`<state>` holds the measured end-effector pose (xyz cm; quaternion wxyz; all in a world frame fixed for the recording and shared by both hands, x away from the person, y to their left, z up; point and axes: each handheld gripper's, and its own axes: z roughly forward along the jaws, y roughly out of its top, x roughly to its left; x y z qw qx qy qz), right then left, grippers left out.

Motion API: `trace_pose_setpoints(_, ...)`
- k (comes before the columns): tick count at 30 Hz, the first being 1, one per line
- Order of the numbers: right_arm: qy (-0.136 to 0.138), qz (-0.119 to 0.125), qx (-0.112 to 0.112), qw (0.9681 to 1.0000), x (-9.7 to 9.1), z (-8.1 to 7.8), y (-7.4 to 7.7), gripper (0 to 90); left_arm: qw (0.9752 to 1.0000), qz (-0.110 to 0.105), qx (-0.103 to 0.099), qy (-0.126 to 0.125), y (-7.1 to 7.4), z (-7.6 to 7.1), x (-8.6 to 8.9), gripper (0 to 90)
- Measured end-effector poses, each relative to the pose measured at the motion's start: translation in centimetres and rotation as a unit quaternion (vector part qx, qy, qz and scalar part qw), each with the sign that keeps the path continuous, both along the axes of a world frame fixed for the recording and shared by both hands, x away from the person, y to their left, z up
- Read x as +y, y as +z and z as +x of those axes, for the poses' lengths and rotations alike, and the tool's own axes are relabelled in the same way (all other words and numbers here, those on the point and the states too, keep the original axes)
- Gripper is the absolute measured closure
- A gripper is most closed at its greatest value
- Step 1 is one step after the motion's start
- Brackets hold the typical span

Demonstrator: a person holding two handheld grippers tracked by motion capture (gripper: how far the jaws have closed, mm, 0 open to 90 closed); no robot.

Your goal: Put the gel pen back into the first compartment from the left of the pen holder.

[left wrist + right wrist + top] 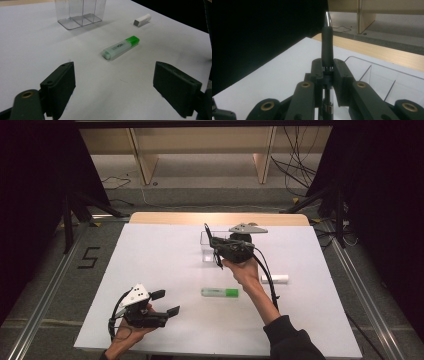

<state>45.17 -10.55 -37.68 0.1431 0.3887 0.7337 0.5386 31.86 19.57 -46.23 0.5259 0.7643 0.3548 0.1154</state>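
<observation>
Right claw [328, 72] clamps a black pen with silver tip [327, 42]; left claw [113, 85] wide open, empty; green highlighter [121, 47] label blurred, possibly "HOSH".

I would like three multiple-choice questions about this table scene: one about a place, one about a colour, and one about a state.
1. Where does the highlighter lie?
A. inside the clear organizer
B. flat on the white table, nearer the person than the organizer
C. between the left gripper's jaws

2. What colour is the highlighter's cap?
A. green
B. red
C. blue

3. How is the right gripper?
A. open and empty
B. shut on a white eraser
C. shut on a black pen

Answers: 1 B, it rests on the table short of the clear organizer. 2 A, its end is bright green. 3 C, the right gripper view shows the jaws pressed against the black pen.
</observation>
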Motion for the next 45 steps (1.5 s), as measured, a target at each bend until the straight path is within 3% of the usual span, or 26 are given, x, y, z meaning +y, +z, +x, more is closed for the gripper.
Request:
trace_pose_setpoints(18,-0.04,0.006,-0.017,0.999,1.5,3.8,1.7,80.0,0.9998,-0.02,-0.007,0.003,0.3,-0.1,0.2,16.2)
trace_pose_setpoints(35,-0.064,-0.006,-0.019,0.9978,2.5,6.4,1.7,79.9,0.9996,-0.019,-0.016,0.01,0.4,-0.1,0.2,15.8)
trace_pose_setpoints(45,-0.072,-0.011,-0.013,0.9973,3.8,8.1,0.9,79.9,0.9996,-0.022,-0.016,0.008,0.4,0.0,0.2,15.8)
